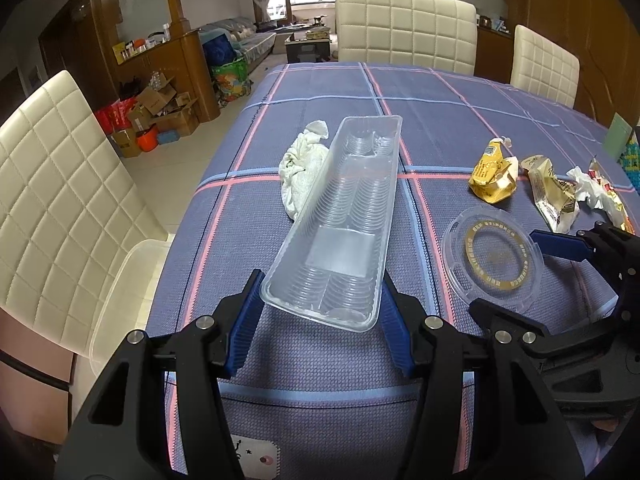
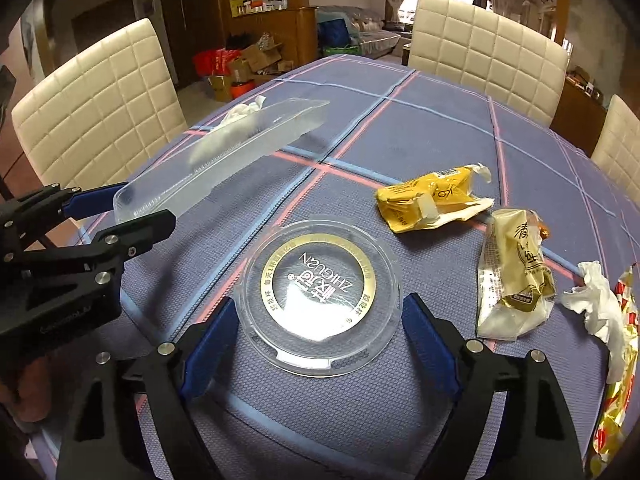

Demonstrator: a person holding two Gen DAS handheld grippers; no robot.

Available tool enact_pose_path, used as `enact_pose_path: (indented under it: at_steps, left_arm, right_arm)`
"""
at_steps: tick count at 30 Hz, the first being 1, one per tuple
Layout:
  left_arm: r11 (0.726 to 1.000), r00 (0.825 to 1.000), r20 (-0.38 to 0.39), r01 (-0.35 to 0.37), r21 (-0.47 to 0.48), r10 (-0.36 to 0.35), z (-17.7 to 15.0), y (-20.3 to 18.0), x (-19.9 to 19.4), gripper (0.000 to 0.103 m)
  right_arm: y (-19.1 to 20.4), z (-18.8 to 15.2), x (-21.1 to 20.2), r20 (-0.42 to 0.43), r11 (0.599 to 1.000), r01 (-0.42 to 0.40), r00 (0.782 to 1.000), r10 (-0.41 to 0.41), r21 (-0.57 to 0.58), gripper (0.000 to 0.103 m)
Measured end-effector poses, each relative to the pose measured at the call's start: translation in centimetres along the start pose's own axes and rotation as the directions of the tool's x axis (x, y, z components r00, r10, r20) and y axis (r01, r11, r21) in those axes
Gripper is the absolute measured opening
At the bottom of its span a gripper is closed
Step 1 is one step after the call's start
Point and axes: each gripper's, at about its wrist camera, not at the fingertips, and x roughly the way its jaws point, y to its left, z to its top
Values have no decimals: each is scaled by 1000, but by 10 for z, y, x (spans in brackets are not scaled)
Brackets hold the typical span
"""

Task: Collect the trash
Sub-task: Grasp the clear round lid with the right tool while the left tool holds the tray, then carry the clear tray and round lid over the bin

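A long clear plastic tray [image 1: 344, 200] is clamped at its near end between the blue pads of my left gripper [image 1: 320, 292]. From the right wrist view, the tray [image 2: 224, 152] is lifted and tilted above the checked tablecloth, with the left gripper [image 2: 120, 208] shut on its end. A round clear lid [image 2: 320, 292] with a gold ring lies flat on the cloth. My right gripper [image 2: 320, 304] stands open around it, a pad on each side with a small gap. The left wrist view shows the lid [image 1: 494, 256] and the right gripper [image 1: 506, 270] at the right.
A crumpled white tissue [image 1: 300, 172] lies left of the tray. Right of the lid are a yellow wrapper [image 2: 432, 200], a pale wrapper [image 2: 516, 272], a tissue scrap [image 2: 600, 304] and gold-red foil [image 2: 620, 360]. A clear bin [image 1: 120, 280] sits on the left chair. Cream chairs surround the table [image 1: 320, 360].
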Motion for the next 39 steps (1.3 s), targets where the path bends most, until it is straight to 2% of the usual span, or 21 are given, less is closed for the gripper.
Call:
enact_pose_path:
  at_steps: [7, 20, 32, 39]
  left_arm:
    - [1000, 1000, 16, -4, 11, 4, -1, -1, -7, 56]
    - [1000, 997, 82, -12, 7, 12, -5, 6, -37, 56]
    - [999, 990, 138, -33, -34, 37, -19, 32, -69, 55]
    - [994, 988, 135, -65, -87, 76, -32, 60, -76, 55]
  right_arm:
    - [14, 0, -14, 69, 997, 35, 997, -31, -67, 81]
    - [29, 5, -36, 127, 994, 52, 991, -40, -91, 81]
    - [61, 4, -58, 187, 984, 68, 982, -37, -164, 81]
    - [82, 9, -58, 188, 979, 63, 982, -27, -193, 81]
